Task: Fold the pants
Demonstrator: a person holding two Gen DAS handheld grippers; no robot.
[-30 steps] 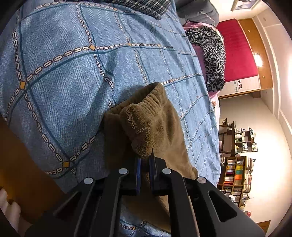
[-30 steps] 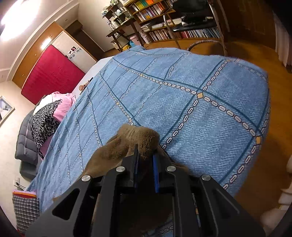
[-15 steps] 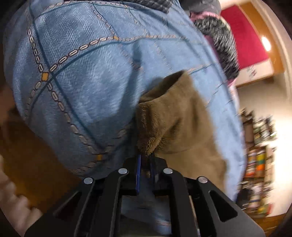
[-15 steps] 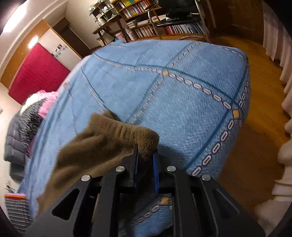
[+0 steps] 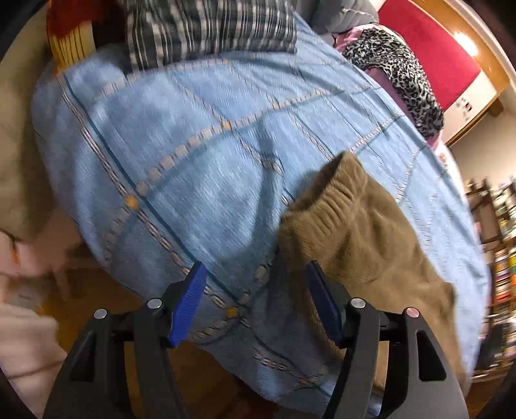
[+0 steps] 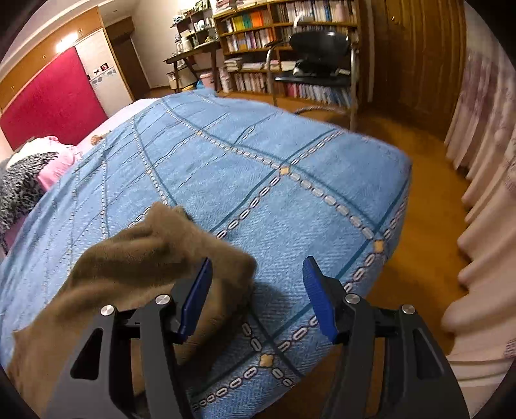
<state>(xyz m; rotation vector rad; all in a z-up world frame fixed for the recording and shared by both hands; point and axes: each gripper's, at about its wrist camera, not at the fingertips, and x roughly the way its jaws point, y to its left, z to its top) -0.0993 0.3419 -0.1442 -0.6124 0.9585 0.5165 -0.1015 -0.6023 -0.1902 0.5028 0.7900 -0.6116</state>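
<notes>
Both grippers are standing with jaws apart, having just been opening; nothing is pinched in either one. The left gripper is hovering over the near edge of the blue bedspread; its right blue pad is sitting just beside the brown fleece pants, whether touching is unclear; only bedspread is showing between the pads. The pants are lying on the bedspread near the bed's near edge, ribbed elastic waistband pointing up the bed, the fabric bunched and draping toward the edge.

In the right wrist view the right gripper is also released; the pants are lying to its left, a fold of fleece reaching past the left blue pad into the gap without being squeezed; the right pad is hanging over bare bedspread near the bed's corner.

A plaid cloth and a leopard-print garment are lying at the far end of the bed; bookshelves and a black chair are standing beyond it; pale curtains are hanging at the right. The left view is motion-blurred.
</notes>
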